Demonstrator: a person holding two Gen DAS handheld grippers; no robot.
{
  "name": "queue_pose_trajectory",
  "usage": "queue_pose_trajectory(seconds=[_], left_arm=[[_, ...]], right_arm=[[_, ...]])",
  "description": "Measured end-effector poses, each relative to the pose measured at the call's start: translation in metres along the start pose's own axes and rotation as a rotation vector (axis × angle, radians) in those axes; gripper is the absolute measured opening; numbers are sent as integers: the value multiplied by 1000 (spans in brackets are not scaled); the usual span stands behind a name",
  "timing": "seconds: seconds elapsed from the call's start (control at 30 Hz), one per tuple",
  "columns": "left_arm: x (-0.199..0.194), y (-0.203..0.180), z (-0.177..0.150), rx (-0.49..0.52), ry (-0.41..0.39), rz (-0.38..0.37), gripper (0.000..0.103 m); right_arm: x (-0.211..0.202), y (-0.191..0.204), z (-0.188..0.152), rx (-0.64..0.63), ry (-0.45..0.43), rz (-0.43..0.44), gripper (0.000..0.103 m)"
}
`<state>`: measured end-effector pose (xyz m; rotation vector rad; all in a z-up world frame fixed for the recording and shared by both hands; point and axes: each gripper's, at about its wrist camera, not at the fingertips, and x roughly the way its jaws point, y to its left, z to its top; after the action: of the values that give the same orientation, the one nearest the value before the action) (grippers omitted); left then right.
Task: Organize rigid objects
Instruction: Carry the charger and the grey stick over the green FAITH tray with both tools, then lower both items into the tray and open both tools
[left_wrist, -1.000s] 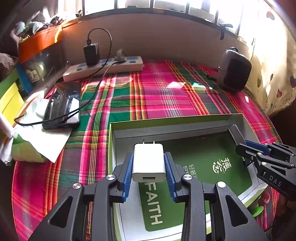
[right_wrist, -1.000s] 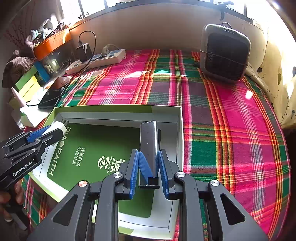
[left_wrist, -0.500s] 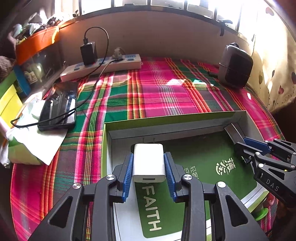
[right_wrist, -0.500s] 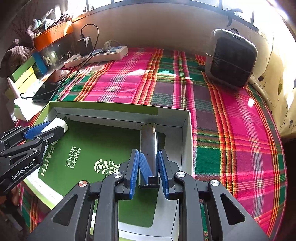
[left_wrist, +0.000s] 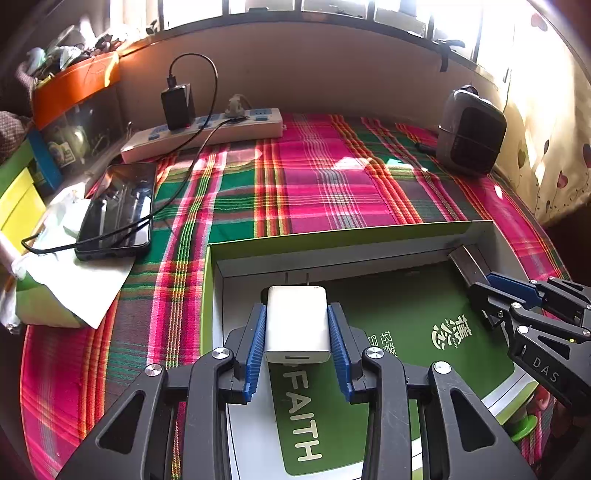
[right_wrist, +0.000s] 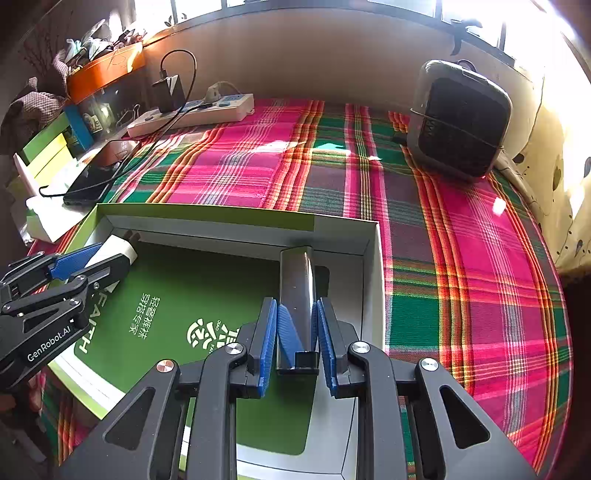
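My left gripper (left_wrist: 296, 314) is shut on a white plug-in charger (left_wrist: 297, 323) and holds it over the far left corner of an open green-rimmed box (left_wrist: 332, 240). The right wrist view shows the same charger (right_wrist: 112, 249) in the left gripper (right_wrist: 92, 258), its prongs toward the box wall (right_wrist: 221, 214). My right gripper (right_wrist: 295, 306) is shut on a slim dark metallic bar (right_wrist: 297, 291), whose far end lies near the box's far right corner. From the left, the right gripper (left_wrist: 491, 284) and the bar (left_wrist: 467, 262) show at the right. I cannot tell whether either object touches the box floor.
A green printed card (left_wrist: 406, 314) lines the box. On the plaid cloth (left_wrist: 314, 184) lie a phone (left_wrist: 118, 210) on a cable, a power strip (left_wrist: 207, 134) with a black adapter, crumpled paper (left_wrist: 62, 280) and a grey heater (right_wrist: 461, 118). Cluttered bins stand at the left.
My right gripper has shifted slightly with the dark bar toward the box's far right corner. The left gripper and the charger have stayed put.
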<state>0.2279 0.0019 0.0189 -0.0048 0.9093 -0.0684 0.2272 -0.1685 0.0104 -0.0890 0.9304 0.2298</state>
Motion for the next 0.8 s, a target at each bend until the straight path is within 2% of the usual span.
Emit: queue_pose_trajectory(seconds=[0.5,0.57,0.63,0.8], left_arm=[[-14,2,-3,-15,-18,-5,39],[-18,2,-4,-17,-21,-13,40],[-24,2,-5,-18,-28,-17,40],[-40,1,-10,-20,-53,-25,41]], right_arm=[[-7,-2,-6,38,-23,27,26],[-10,-2,-6,46,-30,31,30],[-14,-2,-7,52,-36,32,38],[-25,-1,-11,63,-54,36,43]])
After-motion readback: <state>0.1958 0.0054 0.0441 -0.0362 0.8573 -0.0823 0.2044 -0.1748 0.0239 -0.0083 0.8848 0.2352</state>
